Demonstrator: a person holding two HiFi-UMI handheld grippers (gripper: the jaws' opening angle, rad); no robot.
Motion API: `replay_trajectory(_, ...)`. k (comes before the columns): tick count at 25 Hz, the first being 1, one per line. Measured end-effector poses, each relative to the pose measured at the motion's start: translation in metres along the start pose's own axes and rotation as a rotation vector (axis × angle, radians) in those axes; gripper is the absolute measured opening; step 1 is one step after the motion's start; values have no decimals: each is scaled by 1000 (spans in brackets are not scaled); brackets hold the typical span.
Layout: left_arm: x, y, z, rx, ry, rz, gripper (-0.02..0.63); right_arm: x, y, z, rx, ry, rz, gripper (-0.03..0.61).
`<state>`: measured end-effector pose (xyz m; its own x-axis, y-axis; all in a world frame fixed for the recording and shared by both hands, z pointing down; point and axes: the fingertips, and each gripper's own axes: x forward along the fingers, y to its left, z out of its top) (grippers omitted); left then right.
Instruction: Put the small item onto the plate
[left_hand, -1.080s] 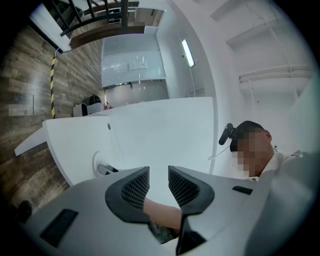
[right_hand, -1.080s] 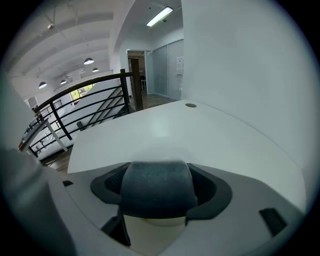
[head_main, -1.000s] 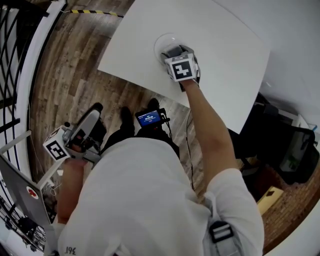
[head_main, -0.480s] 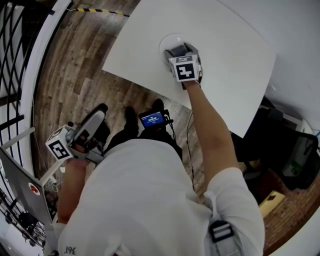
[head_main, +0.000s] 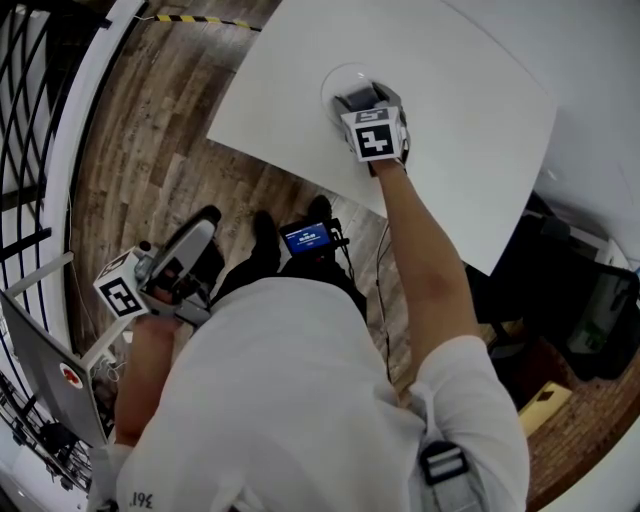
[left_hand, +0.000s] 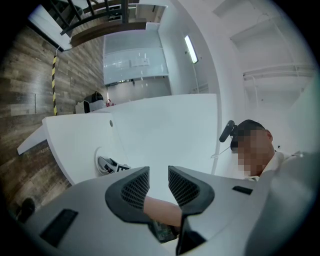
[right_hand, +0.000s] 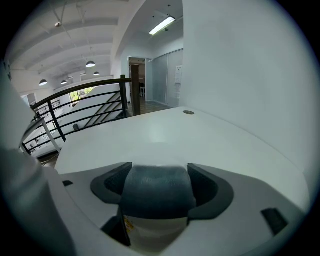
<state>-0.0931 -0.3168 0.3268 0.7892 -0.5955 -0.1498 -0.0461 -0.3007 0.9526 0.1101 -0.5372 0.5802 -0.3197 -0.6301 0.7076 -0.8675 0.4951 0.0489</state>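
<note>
The plate is a pale round dish near the front edge of the white table. My right gripper reaches over the plate's near side. It is shut on the small item, a little white container with a dark grey cap, which fills the gap between the jaws. I cannot tell whether the item touches the plate. My left gripper hangs over the wooden floor, far from the table. Its jaws stand apart around my left gripper's empty gap. From there the plate and the right gripper show small.
The table's front edge runs just below the plate. A small screen glows by the person's feet. A black railing and a laptop are at the left. Dark bags sit right of the table.
The right gripper stays over the plate with the item held. The left gripper has barely shifted; the view itself has moved a little.
</note>
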Motion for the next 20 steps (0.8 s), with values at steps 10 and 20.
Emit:
replay_trajectory(10, 3, -4, 2, -6, -11, -8, 117, -2, -3, -2, 10, 10, 4, 339)
replay_trajectory(20, 6, -6, 2, -3, 3, -29, 116, -14, -12, 6, 28, 4, -17, 339)
